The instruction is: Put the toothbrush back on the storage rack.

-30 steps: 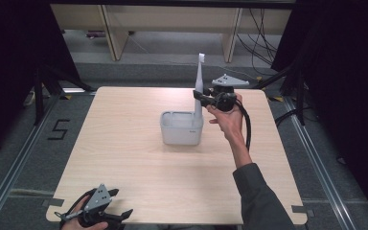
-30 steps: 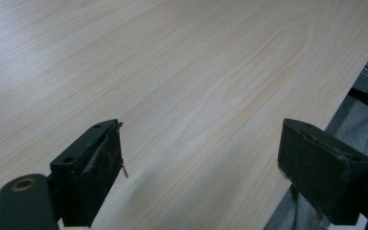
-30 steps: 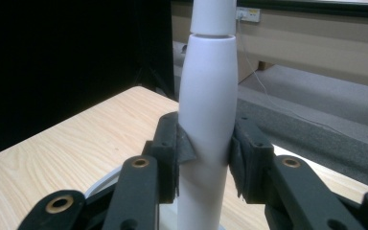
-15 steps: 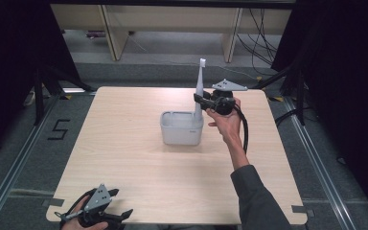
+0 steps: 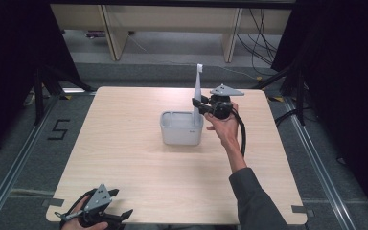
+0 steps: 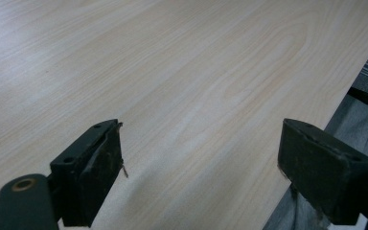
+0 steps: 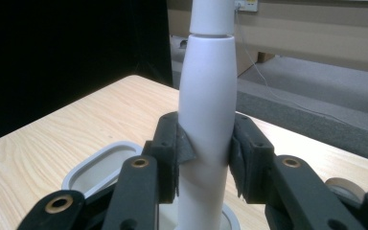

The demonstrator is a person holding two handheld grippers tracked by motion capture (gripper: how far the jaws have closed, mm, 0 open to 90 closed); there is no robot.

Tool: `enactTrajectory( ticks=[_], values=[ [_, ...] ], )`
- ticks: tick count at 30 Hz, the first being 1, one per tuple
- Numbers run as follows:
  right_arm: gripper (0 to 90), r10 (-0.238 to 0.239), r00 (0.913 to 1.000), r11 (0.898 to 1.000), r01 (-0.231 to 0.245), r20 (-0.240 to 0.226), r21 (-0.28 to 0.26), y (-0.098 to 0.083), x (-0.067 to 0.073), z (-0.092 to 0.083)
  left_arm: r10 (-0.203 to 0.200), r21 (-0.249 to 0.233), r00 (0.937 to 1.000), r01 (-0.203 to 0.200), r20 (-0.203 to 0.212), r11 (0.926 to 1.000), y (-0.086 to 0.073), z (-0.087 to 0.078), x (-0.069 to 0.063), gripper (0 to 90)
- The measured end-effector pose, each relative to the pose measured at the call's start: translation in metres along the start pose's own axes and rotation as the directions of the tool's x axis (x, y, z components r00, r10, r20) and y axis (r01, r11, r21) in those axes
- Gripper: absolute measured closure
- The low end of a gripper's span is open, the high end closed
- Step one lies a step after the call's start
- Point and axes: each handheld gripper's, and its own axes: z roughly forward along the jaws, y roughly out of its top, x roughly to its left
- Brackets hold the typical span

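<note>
Toothbrush: white electric toothbrush [image 7: 206,120], upright, its lower end at the right rear corner of the grey holder, its thin head rising above the gripper in the high view [image 5: 198,91].
Holder: pale grey container [image 5: 182,128] near the middle of the wooden table [image 5: 124,143], open top, rounded corners.
Right gripper: right gripper [image 7: 206,158] clamped on the toothbrush handle, pads pressing both sides, held level beside the container.
Left gripper: left gripper [image 6: 201,163] at the table's near edge, jaws wide apart with nothing between them.
</note>
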Motion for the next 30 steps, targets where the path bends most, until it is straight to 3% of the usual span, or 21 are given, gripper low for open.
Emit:
enactTrajectory(
  ticks=[5, 8, 10, 12, 16, 19, 21, 25, 28, 29, 30],
  values=[
    [66.4, 0.014, 0.9999, 1.000, -0.014, -0.003, 0.005, -0.008, -0.001, 0.002, -0.009, 0.005, 1.0000, 0.009, 0.005, 1.0000, 0.000, 0.000, -0.001, 14.8],
    [66.4, 0.000, 1.0000, 1.000, 0.000, 0.001, -0.005, -0.013, -0.003, 0.004, -0.022, -0.010, 0.9997, 0.022, 0.005, 0.9997, 0.000, 0.001, -0.002, 14.7],
    [66.4, 0.030, 0.9995, 1.000, -0.030, -0.014, 0.010, -0.017, -0.001, 0.004, -0.003, 0.002, 1.0000, 0.003, 0.001, 1.0000, 0.000, 0.000, 0.000, 14.7],
    [66.4, 0.018, 0.9998, 1.000, -0.018, -0.013, 0.011, -0.018, -0.001, 0.004, -0.025, -0.011, 0.9997, 0.025, 0.005, 0.9996, 0.000, 0.001, -0.002, 14.7],
    [66.4, 0.011, 0.9998, 1.000, -0.011, -0.017, 0.007, -0.022, -0.002, 0.003, -0.011, 0.001, 0.9999, 0.011, 0.002, 0.9999, 0.000, 0.000, -0.001, 14.7],
    [66.4, 0.037, 0.9991, 0.999, -0.037, -0.020, 0.001, -0.025, 0.001, 0.002, -0.019, -0.006, 0.9998, 0.019, 0.002, 0.9998, 0.000, 0.001, -0.001, 14.7],
    [66.4, 0.007, 0.9996, 1.000, -0.006, -0.029, 0.003, -0.028, -0.001, 0.001, -0.015, 0.004, 0.9999, 0.015, 0.002, 0.9999, 0.000, 0.000, -0.001, 14.8],
    [66.4, 0.032, 0.9991, 0.999, -0.032, -0.027, 0.000, -0.032, 0.000, 0.000, -0.014, 0.005, 0.9999, 0.014, 0.003, 0.9999, 0.000, 0.000, -0.001, 14.8],
    [66.5, 0.010, 0.9994, 1.000, -0.010, -0.034, -0.009, -0.033, 0.000, 0.000, -0.017, -0.003, 0.9998, 0.017, 0.007, 0.9998, 0.000, 0.001, -0.001, 14.7],
    [66.9, 0.022, 0.9992, 1.000, -0.022, -0.033, -0.002, -0.033, 0.001, -0.001, -0.017, -0.009, 0.9998, 0.017, 0.007, 0.9998, -0.001, 0.001, -0.001, 14.7],
    [70.2, 0.019, 0.9989, 0.999, -0.020, -0.042, -0.028, -0.033, 0.001, -0.002, -0.015, 0.006, 0.9999, 0.014, 0.005, 0.9999, 0.000, 0.000, -0.001, 14.7]
  ],
)
